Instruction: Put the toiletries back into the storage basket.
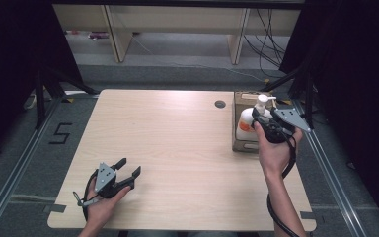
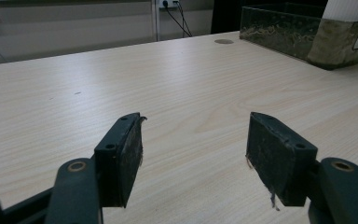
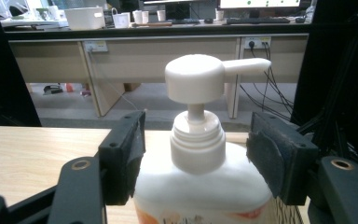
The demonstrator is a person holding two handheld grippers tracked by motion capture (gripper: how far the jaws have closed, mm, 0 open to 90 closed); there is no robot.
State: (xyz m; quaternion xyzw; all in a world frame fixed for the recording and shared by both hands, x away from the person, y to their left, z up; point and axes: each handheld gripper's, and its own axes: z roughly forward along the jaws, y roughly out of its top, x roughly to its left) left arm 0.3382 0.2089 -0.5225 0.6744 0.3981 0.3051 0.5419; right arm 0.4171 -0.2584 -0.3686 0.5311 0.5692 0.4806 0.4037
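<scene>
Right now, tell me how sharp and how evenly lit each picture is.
High view: table evenly lit, dark curtains at both sides, soft overall. Left gripper view: pads sharp, wood grain clear, box dim. Right gripper view: pump bottle crisp and bright; right edge dark.

Bare table point(image 1: 177, 143) centre; box point(image 1: 240, 118) blocks right edge.
</scene>
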